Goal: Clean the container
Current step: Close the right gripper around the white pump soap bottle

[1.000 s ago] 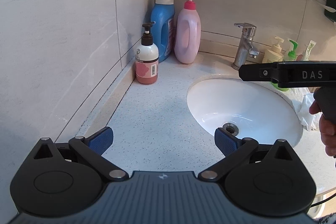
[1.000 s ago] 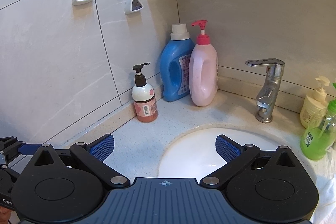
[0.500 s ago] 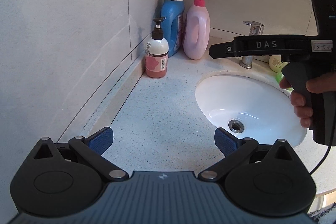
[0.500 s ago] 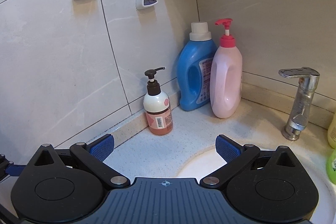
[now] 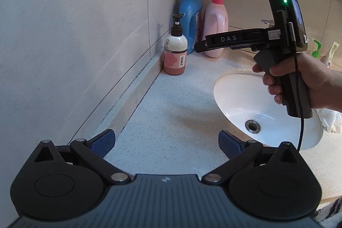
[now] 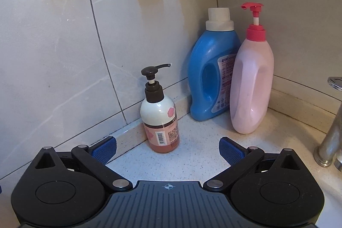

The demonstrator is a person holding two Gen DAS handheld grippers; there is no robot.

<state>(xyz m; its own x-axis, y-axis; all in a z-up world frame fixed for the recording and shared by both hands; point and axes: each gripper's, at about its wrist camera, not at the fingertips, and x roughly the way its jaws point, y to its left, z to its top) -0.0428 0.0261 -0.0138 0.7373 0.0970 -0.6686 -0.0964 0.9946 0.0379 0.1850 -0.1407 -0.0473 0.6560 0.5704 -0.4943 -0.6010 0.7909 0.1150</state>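
Ahead, both jaws gape, empty: right gripper (image 6: 167, 147) faces a rounded pump bottle (image 6: 161, 121), perhaps half-full of pinkish liquid; left gripper (image 5: 166, 143) over speckled countertop (image 5: 171, 112).

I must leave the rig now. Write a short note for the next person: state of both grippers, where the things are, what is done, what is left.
Left gripper: open, empty, above the counter beside the sink.
Right gripper: open, empty, pointed at the small pump bottle, not touching it.
The small pump bottle stands upright by the wall; the blue bottle and pink bottle stand in the corner behind it.
Done: nothing grasped or washed.
Left: probably grasp the small pump bottle and clean it, likely at the sink.
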